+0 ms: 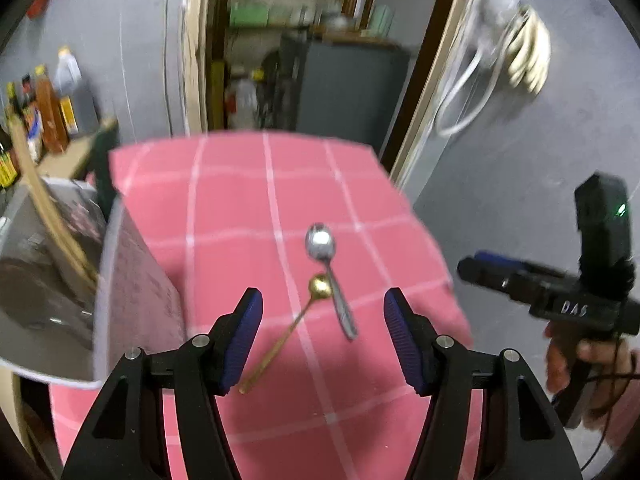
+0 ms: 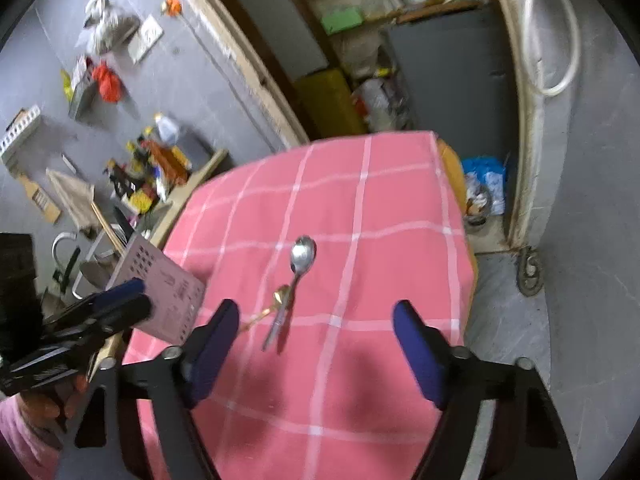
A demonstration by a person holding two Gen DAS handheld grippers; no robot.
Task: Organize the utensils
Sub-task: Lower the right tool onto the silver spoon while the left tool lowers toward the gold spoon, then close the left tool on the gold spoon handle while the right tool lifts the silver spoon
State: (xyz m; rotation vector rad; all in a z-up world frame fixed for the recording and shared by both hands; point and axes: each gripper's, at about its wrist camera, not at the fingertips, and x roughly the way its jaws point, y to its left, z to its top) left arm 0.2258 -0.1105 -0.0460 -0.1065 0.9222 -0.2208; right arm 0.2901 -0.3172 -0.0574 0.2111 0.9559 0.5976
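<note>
On your pink cloth (image 1: 240, 208): silver spoon (image 1: 329, 276) crossing gold spoon (image 1: 296, 320). Your left gripper (image 1: 323, 340) and right gripper (image 2: 316, 350) both gape, empty.

Gold spoon (image 2: 276, 304) partly hidden under silver spoon (image 2: 298, 270), shelf things (image 1: 280, 12) too blurry, maybe boxes, holder (image 1: 60, 280) cut off

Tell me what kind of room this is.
Probably a home kitchen or dining corner: a table under a pink checked cloth with two spoons, sauce bottles on a side ledge, and a pantry-like doorway with stocked shelves.
</note>
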